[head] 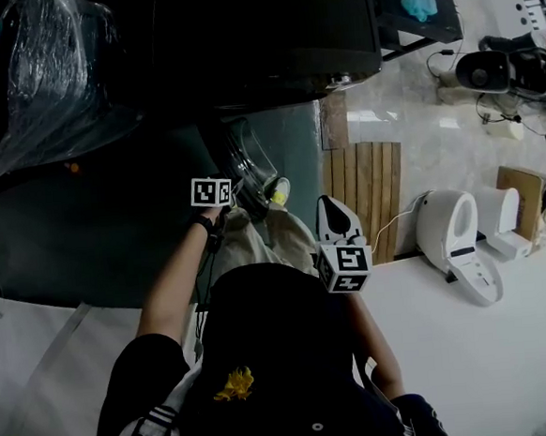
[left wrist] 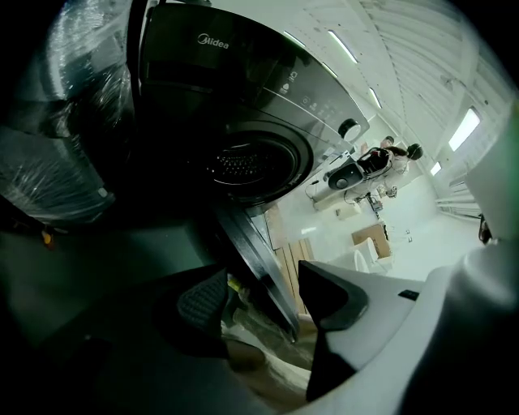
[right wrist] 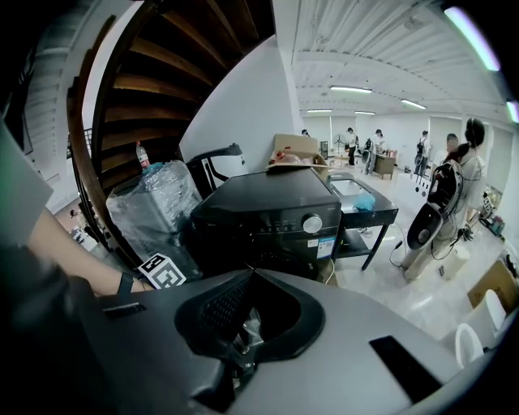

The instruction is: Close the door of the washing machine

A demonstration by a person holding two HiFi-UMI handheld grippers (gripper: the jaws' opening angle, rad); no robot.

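**A:** Where's the door?

**B:** The door hangs open off the front of the washing machine, swung out toward the person, edge-on in the left gripper view. The drum opening sits uncovered behind it.

**A:** Tongs?

**B:** My left gripper is spread wide, with the door's rim between the two jaws. I can't tell if either pad touches it. My right gripper has its jaw tips pressed together with nothing in them. It's held near the person's body, well apart from the door.

**A:** Floor, room?

**B:** I see dark greenish floor in front of the machine and pale glossy tile to the right in the head view. It's a big open hall with strip lights on the ceiling. A curved wooden staircase rises at the left of the right gripper view.

**A:** Around it?

**B:** A plastic-wrapped bundle sits just beside the machine. A low dark table is on the other side, with a blue cloth on it. A slatted wooden mat lies on the tile near the door, with two white toilet-like units past it. People stand well behind.

**A:** Anything in the way?

**B:** The person's left arm reaches to the door. A tan trouser leg sits just below it.
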